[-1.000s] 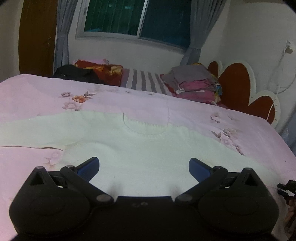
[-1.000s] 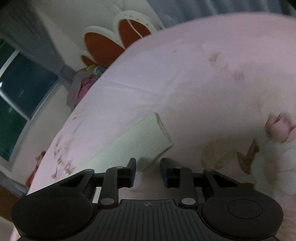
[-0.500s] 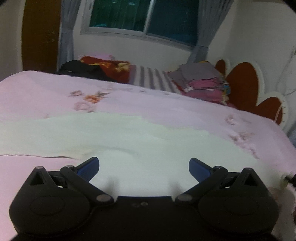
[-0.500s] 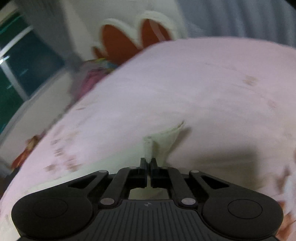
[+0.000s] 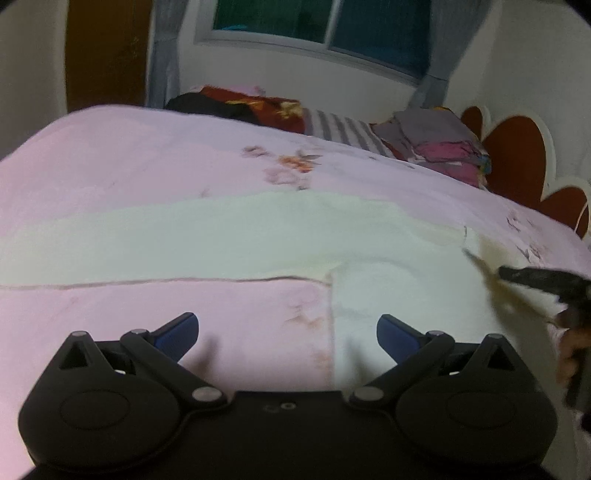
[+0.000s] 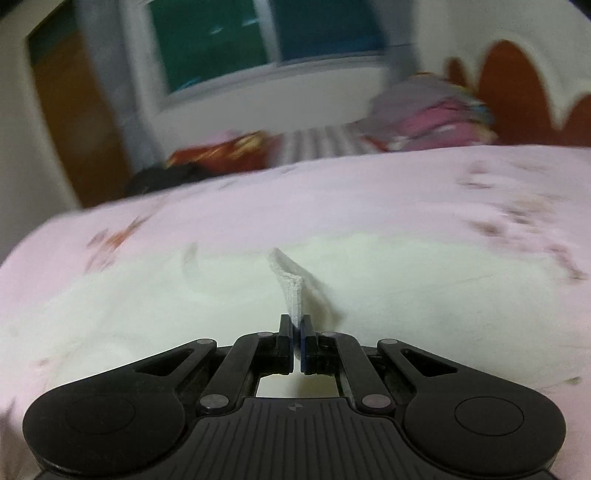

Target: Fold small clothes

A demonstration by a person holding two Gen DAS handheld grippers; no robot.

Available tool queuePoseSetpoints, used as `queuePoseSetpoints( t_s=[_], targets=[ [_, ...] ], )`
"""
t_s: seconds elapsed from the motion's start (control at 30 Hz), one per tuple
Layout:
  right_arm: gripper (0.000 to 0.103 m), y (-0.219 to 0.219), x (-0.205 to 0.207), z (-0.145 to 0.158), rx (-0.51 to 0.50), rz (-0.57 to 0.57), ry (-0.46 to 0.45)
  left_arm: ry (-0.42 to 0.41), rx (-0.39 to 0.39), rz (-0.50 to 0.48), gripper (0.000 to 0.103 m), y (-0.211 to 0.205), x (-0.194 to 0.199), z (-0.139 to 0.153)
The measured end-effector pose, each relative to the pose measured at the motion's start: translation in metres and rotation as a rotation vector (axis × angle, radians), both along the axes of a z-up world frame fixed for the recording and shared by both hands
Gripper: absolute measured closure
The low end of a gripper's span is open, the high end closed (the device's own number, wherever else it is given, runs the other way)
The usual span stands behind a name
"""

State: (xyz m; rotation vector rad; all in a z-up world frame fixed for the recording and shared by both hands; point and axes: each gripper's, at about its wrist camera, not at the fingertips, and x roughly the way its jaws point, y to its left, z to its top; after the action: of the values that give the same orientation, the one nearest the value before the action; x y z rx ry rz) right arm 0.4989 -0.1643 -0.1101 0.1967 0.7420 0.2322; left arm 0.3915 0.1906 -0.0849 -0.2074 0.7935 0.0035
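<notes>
Right wrist view only: right gripper point(image 6: 297, 334) clamps sweater point(image 6: 184, 295) cuff; left gripper point(image 5: 287, 326) spread wide.

Our left wrist view low over the bed point(image 5: 147, 177), facing the window point(image 5: 314, 22), our right wrist view close above, same direction, both sharing the clothes pile point(image 5: 439, 144) by the headboard point(image 6: 513, 92)
</notes>
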Motion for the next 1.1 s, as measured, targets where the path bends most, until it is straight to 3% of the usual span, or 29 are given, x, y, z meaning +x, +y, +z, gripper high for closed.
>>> queuePoseSetpoints(
  t_s=[0.13, 0.2, 0.23, 0.27, 0.33, 0.4, 0.47, 0.53, 0.57, 0.63, 0.7, 0.77, 0.83, 0.9, 1.1],
  targets=[
    [0.1, 0.056, 0.01, -0.023, -0.031, 0.099, 0.035, 0.012, -0.037, 0.025, 0.001, 0.015, -0.009, 0.002],
    [0.08, 0.072, 0.003, -0.032, -0.071, 0.104, 0.017, -0.029, -0.075, 0.003, 0.001, 0.015, -0.013, 0.006],
    [0.048, 0.073, 0.003, -0.032, -0.081, 0.106, 0.003, -0.033, -0.066, 0.0, 0.001, 0.01, -0.011, 0.007],
    [0.036, 0.074, -0.005, -0.03, -0.095, 0.1, -0.013, -0.036, -0.056, -0.003, 0.001, 0.007, -0.007, 0.007],
    [0.036, 0.063, -0.015, -0.026, -0.086, 0.09, -0.043, -0.036, -0.073, -0.033, 0.003, -0.004, 0.005, 0.005],
    [0.044, 0.042, -0.028, -0.026, -0.035, 0.066, -0.017, -0.04, -0.133, -0.094, 0.012, -0.02, 0.025, 0.003],
    [0.077, 0.017, -0.029, -0.022, -0.006, 0.019, 0.014, -0.035, -0.185, -0.163, 0.022, -0.044, 0.049, -0.001],
    [0.086, -0.013, -0.04, -0.025, 0.01, -0.064, 0.062, -0.013, -0.235, -0.223, 0.03, -0.072, 0.074, -0.008],
    [0.086, -0.031, -0.044, -0.028, 0.034, -0.107, 0.076, -0.003, -0.263, -0.25, 0.031, -0.086, 0.087, -0.014],
    [0.086, -0.054, -0.048, -0.028, 0.059, -0.17, 0.09, 0.049, -0.312, -0.267, 0.047, -0.108, 0.109, -0.027],
    [0.086, -0.073, -0.05, -0.028, 0.073, -0.214, 0.092, 0.094, -0.357, -0.274, 0.055, -0.127, 0.131, -0.041],
    [0.086, -0.087, -0.05, -0.027, 0.087, -0.24, 0.094, 0.13, -0.344, -0.261, 0.063, -0.143, 0.148, -0.053],
    [0.086, -0.098, -0.051, -0.031, 0.112, -0.256, 0.108, 0.155, -0.34, -0.261, 0.087, -0.154, 0.16, -0.06],
    [0.086, -0.102, -0.051, -0.034, 0.124, -0.258, 0.112, 0.158, -0.307, -0.275, 0.1, -0.161, 0.163, -0.067],
    [0.086, -0.108, -0.05, -0.033, 0.139, -0.258, 0.115, 0.02, -0.254, -0.226, 0.1, -0.133, 0.148, -0.045]
  ],
)
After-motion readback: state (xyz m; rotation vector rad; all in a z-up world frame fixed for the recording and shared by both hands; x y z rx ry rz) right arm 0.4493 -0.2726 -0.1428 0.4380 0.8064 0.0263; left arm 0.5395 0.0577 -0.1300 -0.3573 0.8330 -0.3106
